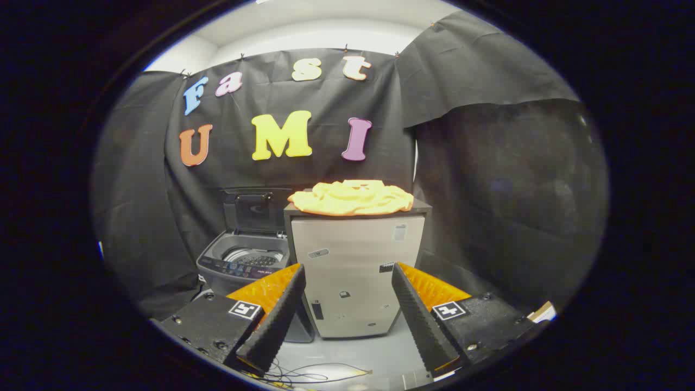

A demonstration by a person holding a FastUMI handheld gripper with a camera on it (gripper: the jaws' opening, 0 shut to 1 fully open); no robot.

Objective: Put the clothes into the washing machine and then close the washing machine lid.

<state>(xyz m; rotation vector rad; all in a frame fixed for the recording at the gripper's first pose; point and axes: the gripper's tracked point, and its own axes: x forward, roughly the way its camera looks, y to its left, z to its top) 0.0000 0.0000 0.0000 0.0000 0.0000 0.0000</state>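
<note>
Tongs (pixel 347 282) spread wide, crumpled orange clothes (pixel 352 197) beyond, lid (pixel 255 209) raised

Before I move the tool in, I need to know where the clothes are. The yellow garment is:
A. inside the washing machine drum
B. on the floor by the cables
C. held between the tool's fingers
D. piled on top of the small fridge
D: the yellow garment lies heaped on top of the small fridge, beside the open washing machine, well beyond the open tool.
</note>
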